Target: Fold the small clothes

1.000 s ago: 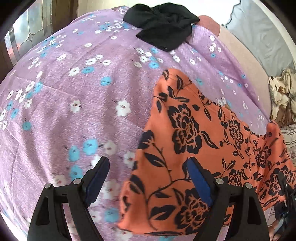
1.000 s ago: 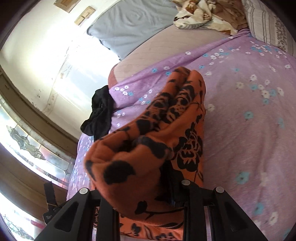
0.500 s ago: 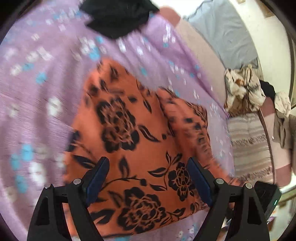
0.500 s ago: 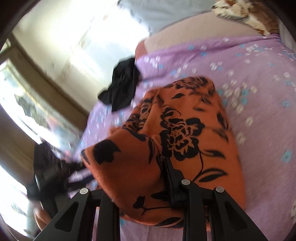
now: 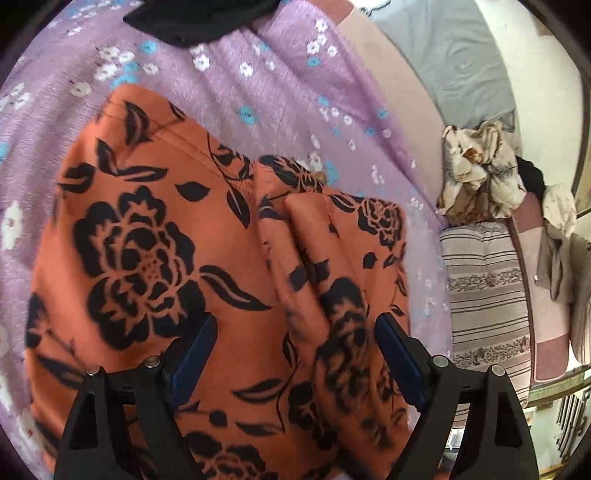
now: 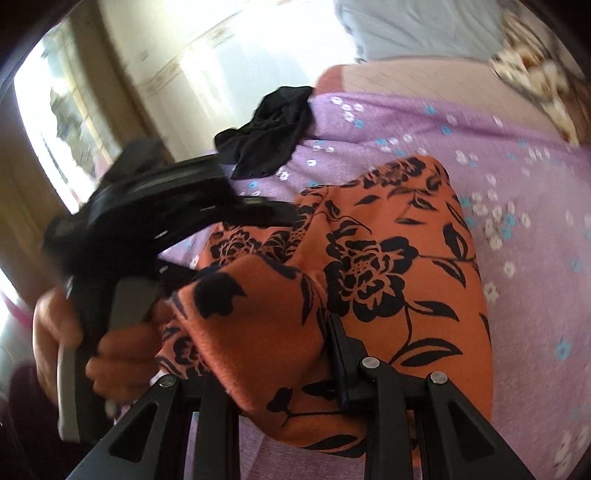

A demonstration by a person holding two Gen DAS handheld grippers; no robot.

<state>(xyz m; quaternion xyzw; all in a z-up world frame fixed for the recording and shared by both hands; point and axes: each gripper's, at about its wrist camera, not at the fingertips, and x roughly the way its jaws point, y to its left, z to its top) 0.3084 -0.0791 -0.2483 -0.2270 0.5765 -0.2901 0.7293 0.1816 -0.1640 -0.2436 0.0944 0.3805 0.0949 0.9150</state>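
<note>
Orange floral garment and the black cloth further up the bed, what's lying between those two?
Only bare purple flowered bedsheet separates the orange floral garment from the black cloth; both wrist views show it.

No text, label, brand, number or sign can be read in either view.

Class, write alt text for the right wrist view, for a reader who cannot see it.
The right gripper is clamped on a bunched fold of an orange garment with black flowers, which lies on a purple floral bedsheet. At left a hand holds the other gripper's handle. A crumpled black garment sits on the far edge of the sheet.
</note>
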